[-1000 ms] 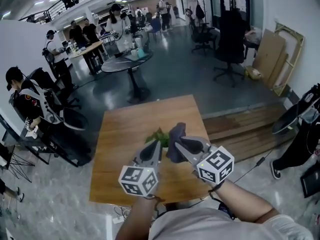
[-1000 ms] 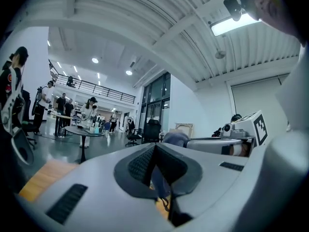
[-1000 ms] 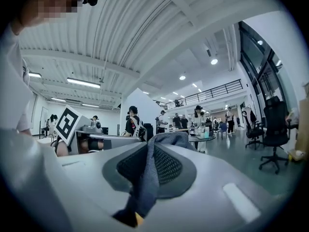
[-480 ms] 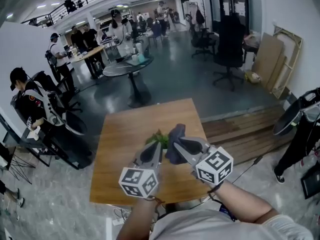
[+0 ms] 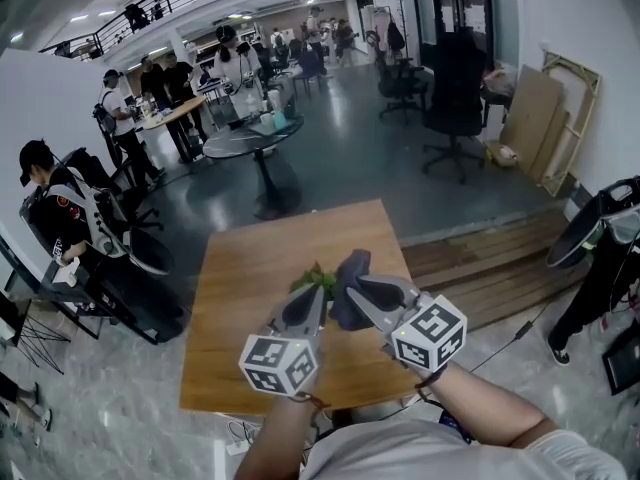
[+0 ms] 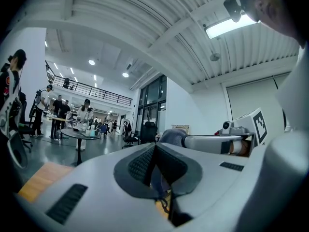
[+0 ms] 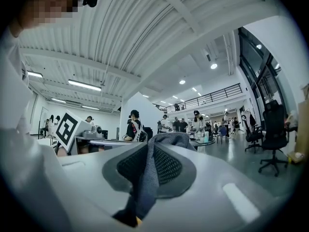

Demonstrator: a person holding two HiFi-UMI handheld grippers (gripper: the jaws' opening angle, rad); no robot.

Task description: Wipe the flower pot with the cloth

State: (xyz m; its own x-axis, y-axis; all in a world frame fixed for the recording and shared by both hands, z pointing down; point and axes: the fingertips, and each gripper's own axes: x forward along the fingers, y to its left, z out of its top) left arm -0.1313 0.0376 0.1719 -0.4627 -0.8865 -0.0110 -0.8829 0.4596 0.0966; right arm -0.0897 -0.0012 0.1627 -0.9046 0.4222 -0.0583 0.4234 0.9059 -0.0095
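Up close, the left tongs (image 5: 316, 291) and the right tongs (image 5: 347, 286) hang side by side over a wooden table (image 5: 240, 288), tips nearly touching, each with its marker cube nearest the person; the right tongs are clamped on a dark grey cloth (image 5: 351, 265), which bunches up past their tips and, in the right gripper view, runs as a fold straight down the seam between the two ribbed pads (image 7: 166, 166) to hang out below (image 7: 145, 192); the left tongs (image 6: 154, 151) are drawn together, pads meeting along one line in the left gripper view, with only a thin dark sliver low in the seam — too small to say what it is; just ahead of the left tongs' tips and just left of the cloth, green leaves (image 5: 315, 276) poke out; the flower pot itself seems to sit under the two sets of tips, hidden in the head view, so its contact with either tool cannot be made out; from the left gripper view the right tongs (image 6: 212, 143) reach in from the right with the cloth's rounded end (image 6: 171, 136) just beyond the left tips; well beyond both tongs — across a dark floor — stand a round table (image 5: 250, 133) and several people.
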